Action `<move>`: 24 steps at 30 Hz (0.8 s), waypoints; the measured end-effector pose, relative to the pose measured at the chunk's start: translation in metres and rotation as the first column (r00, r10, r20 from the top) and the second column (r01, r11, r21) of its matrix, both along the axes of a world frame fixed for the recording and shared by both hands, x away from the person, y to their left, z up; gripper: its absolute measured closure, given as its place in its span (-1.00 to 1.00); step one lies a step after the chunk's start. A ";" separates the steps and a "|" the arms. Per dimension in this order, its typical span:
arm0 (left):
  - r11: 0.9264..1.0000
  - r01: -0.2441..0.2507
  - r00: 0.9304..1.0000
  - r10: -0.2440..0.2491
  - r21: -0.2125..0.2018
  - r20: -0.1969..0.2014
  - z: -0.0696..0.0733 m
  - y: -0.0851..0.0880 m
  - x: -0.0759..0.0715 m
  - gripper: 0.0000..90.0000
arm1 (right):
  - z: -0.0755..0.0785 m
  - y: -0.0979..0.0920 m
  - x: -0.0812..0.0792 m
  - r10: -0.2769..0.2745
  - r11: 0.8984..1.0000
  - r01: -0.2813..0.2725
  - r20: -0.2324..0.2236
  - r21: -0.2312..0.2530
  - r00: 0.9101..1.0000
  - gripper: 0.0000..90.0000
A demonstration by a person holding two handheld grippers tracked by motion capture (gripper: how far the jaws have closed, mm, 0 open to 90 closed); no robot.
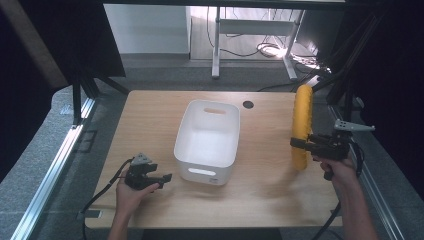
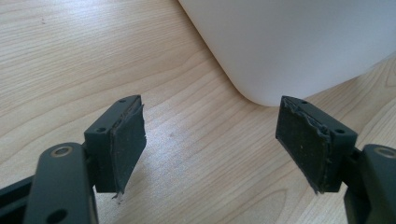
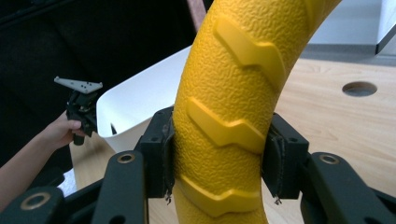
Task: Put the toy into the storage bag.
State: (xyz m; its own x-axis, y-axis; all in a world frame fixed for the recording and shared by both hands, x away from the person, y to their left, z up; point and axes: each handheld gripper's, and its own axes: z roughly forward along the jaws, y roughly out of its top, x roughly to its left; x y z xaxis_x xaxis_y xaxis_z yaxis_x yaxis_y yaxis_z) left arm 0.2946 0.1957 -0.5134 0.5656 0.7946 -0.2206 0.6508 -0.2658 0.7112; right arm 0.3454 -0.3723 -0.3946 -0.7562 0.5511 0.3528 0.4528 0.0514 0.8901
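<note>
- The right gripper (image 3: 219, 163) pinches the yellow ridged ring (image 3: 229, 93) between its pads, one pad against each flank (ridges facing the camera).
- The ring stands upright, right of the white bin (image 1: 207, 135).
- The left gripper (image 2: 210, 144) has its jaws spread, nothing between them, near the bin's corner.

My yellow ring (image 1: 302, 120) is a thick, tyre-like hoop with a pebbled rubbery skin and raised zigzag treads stepping along its outer face (image 3: 229, 93). It stands upright on edge, seen edge-on in the high view as a tall narrow band, well to the right of the white tub (image 1: 207, 140) and apart from it. Its lower part is clamped on both sides between the pads of my right gripper (image 1: 299, 144), which reaches it from the side away from the tub.
</note>
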 end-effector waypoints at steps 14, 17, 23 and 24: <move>1.000 0.008 1.000 -0.008 0.007 -0.001 -0.001 -0.002 0.001 -0.46 | 0.008 0.017 -0.004 -0.074 0.997 0.073 0.062 0.006 0.995 0.15; 1.000 0.009 1.000 -0.009 0.003 -0.002 -0.001 -0.003 0.001 -0.46 | 0.010 0.025 -0.004 -0.104 0.995 0.103 0.088 0.017 0.991 0.14; 1.000 0.009 1.000 -0.009 0.002 -0.001 -0.001 -0.003 0.001 -0.46 | 0.014 0.045 -0.006 -0.165 0.986 0.160 0.146 0.049 0.975 0.14; 1.000 0.008 1.000 -0.008 0.004 0.000 -0.001 -0.003 0.001 -0.46 | 0.015 0.047 -0.007 -0.171 0.985 0.165 0.152 0.049 0.973 0.14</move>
State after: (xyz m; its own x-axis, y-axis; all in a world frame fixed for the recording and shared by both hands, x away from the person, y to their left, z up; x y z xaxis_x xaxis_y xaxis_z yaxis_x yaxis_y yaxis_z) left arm 0.2952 0.1930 -0.5142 0.5721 0.7908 -0.2173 0.6485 -0.2740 0.7101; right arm 0.3386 -0.3252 -0.3792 -0.7008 0.6642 0.2600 0.3082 -0.0468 0.9502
